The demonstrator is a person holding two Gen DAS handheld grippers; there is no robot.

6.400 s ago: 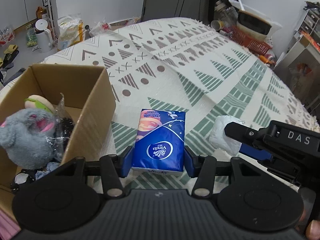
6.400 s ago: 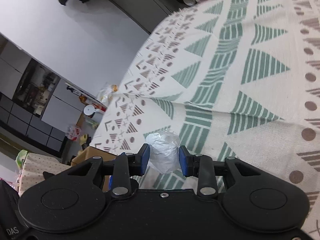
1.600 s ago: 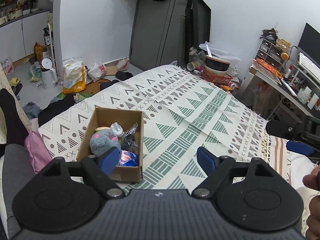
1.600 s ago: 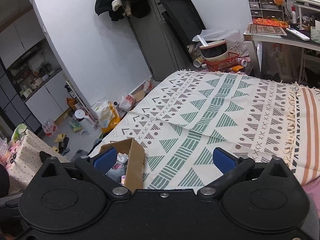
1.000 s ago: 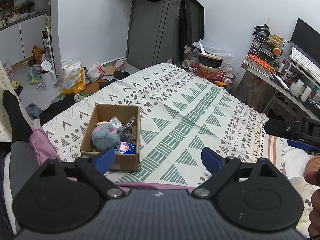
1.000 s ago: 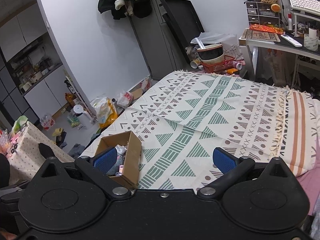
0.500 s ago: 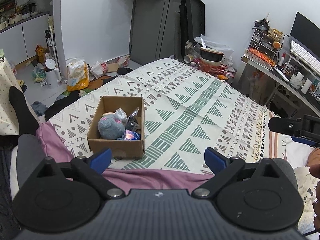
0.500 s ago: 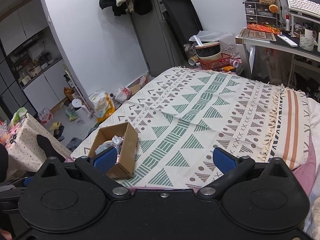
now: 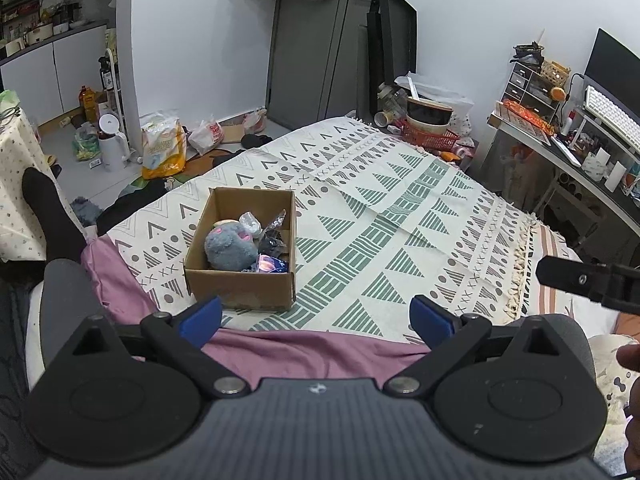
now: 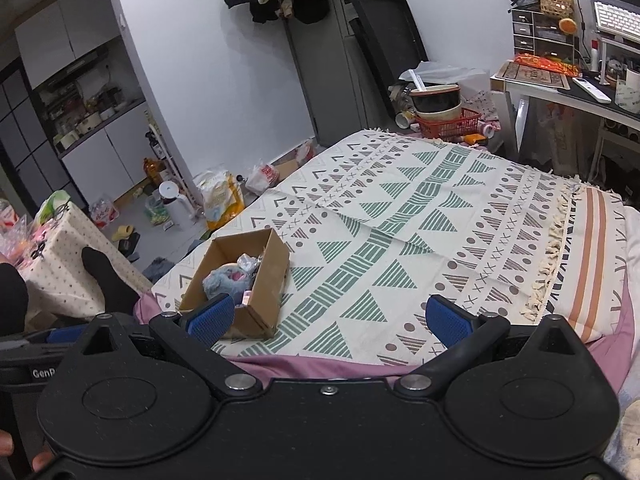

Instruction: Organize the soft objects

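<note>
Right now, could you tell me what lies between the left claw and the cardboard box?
In the left wrist view, only bedding: purple sheet nearest the open left claw, then a strip of patterned blanket up to the cardboard box. No loose items.

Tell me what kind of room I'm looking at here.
Most likely a small, lived-in bedroom or studio flat: a bed under a patterned blanket, a cluttered desk with a keyboard, and kitchen-style cabinets at the far left. A cardboard box of soft things sits on the bed.
</note>
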